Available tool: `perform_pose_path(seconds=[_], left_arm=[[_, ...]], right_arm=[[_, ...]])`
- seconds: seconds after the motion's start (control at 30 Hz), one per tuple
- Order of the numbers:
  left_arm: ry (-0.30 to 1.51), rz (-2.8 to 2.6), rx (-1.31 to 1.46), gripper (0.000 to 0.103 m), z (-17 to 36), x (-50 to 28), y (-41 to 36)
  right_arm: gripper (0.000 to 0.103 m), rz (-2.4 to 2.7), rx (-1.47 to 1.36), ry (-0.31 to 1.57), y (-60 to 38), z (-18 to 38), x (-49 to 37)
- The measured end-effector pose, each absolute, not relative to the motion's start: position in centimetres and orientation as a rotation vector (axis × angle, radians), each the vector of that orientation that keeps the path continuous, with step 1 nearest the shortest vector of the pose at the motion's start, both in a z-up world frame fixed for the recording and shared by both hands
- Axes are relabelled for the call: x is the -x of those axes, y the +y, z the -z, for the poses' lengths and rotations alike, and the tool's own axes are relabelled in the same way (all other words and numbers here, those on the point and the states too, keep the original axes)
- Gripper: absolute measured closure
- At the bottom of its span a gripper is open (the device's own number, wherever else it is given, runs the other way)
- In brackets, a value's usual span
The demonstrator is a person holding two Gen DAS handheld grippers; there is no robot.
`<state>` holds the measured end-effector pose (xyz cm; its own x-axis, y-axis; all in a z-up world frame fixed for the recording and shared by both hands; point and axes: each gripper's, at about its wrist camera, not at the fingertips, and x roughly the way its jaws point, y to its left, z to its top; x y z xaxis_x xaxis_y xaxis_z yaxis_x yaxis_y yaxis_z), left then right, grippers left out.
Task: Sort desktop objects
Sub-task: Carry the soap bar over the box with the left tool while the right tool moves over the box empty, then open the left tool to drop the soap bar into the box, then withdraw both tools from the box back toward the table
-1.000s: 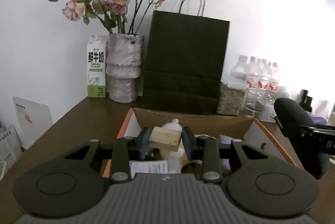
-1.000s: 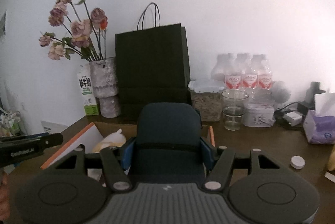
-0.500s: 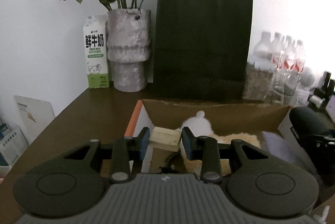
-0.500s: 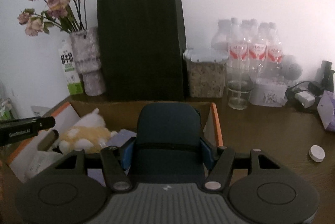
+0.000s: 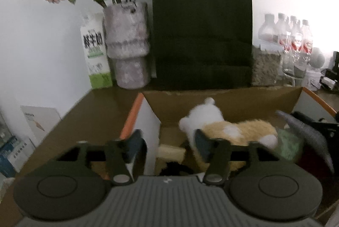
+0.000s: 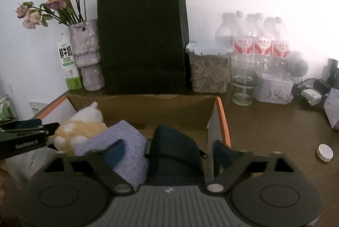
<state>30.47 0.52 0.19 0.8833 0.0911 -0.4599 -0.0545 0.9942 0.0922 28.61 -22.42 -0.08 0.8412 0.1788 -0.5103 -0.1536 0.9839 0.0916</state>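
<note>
Both grippers are hanging over the open cardboard box, which is sitting on the brown worktop in front of the dark paper bag.

The left gripper is spreading its fingers, and the pale wooden block is lying between them without either pad touching it, inside the box near its left wall. Just beyond the block, deeper in the box, a white and tan plush toy is lying on its side.

The right gripper is also opening its fingers wide. The dark blue pouch is sitting between them in the right part of the box, clear of both pads, beside a lavender cloth to its left. The plush toy is resting farther left in the box.

Right of the box, a small white round cap is lying on the worktop, well apart from it.
</note>
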Motion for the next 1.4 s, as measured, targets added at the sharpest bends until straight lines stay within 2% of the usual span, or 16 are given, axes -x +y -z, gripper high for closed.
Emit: perform_pose_path(seconds=[0.03, 0.07, 0.1, 0.73, 1.4], left_arm=[[0.465, -0.077, -0.08, 0.023, -0.5, -30.3, 0.5], [0.454, -0.073, -0.077, 0.007, -0.7, -30.1, 0.4], [0.44, -0.068, -0.07, 0.0, -1.0, -29.9, 0.4], [0.376, -0.058, -0.047, 0.0, -2.7, -28.0, -0.2], [0.323, -0.08, -0.017, 0.0, -5.1, -18.4, 1.9]], right_arm=[[0.008, -0.178, -0.044, 0.537, -22.4, -0.2, -28.5], [0.005, -0.177, -0.041, 0.531, -22.3, -0.4, -28.3], [0.002, -0.176, -0.039, 0.524, -22.3, -0.6, -28.2], [0.0, -0.169, -0.015, 0.465, -22.1, -2.3, -26.7], [0.0, -0.17, 0.025, 0.383, -21.6, -4.6, -17.8]])
